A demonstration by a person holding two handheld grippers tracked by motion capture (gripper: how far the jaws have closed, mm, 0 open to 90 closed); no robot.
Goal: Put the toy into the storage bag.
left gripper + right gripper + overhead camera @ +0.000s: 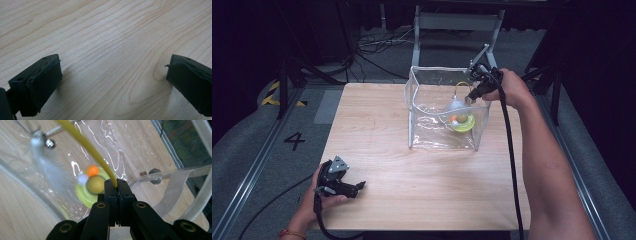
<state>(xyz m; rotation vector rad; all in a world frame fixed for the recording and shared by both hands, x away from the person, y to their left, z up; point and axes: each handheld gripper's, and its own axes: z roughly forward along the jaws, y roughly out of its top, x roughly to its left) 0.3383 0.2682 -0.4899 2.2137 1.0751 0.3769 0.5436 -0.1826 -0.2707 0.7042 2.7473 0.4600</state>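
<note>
Right claw (116,185) clamping yellow cord (85,145)

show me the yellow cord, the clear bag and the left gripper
yellow cord (85,143), right gripper view, on its middle stretch.
clear bag (414,107), high view, on its left wall.
left gripper (113,75), left gripper view, midway between the fingertips.

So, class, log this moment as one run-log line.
left gripper: open, resting on table | right gripper: shut on yellow wand | toy: inside clear bag
</note>
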